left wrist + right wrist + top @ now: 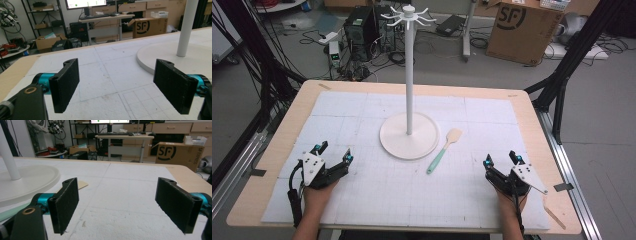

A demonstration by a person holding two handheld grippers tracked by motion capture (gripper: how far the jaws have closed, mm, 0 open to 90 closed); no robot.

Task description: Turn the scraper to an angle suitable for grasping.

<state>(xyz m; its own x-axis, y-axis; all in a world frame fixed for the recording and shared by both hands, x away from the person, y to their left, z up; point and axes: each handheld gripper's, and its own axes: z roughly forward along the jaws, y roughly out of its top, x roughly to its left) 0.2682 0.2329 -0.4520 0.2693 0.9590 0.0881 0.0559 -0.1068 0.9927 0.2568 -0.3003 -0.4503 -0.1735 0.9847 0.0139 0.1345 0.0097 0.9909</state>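
Your right gripper is resting with its jaws spread wide and empty, as is your left gripper. You are sitting at the reach step: the spatula is lying ahead and to the left of the right gripper, just beside the stand's base. Next you are likely needing to reach in and straddle its green handle.

From above the near edge we look forward and down over the whole table, the white stand at its centre and the cluttered floor beyond. Our left gripper view sits low and close to the mat, facing across it toward the desks, with the stand's base at its right. Our right gripper view is equally low and faces the same way, with the base at its left, so all three views share the stand and mat.
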